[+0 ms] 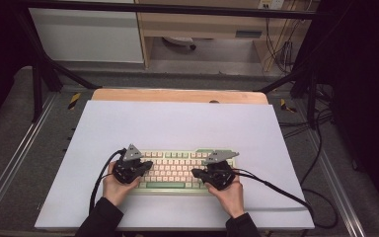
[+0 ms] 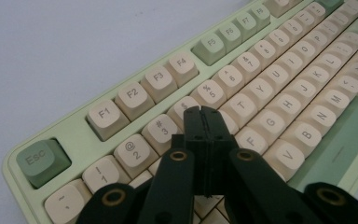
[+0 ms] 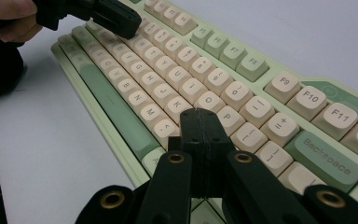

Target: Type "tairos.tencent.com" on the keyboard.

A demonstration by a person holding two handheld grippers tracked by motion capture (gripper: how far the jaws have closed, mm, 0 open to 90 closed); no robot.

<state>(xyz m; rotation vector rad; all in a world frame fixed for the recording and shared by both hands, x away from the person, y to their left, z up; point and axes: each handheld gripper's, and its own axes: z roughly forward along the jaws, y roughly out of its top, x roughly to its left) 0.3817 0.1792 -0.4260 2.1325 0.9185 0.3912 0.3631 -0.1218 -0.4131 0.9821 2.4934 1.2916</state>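
- The keyboard (image 1: 177, 170) lies near the worktop's (image 1: 177, 123) front edge, with wide bare surface behind it and at both sides.
- The left gripper (image 2: 204, 112) hangs over the keys at the keyboard's left end, jaws clenched on nothing.
- The right gripper (image 3: 200, 114) hangs over its right end, jaws likewise clenched, empty.

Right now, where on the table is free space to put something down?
The white mat is bare between the green-and-cream keyboard and the wooden table edge, and also left and right of the keyboard. It is crowded at the keyboard, where the left gripper and right gripper rest.
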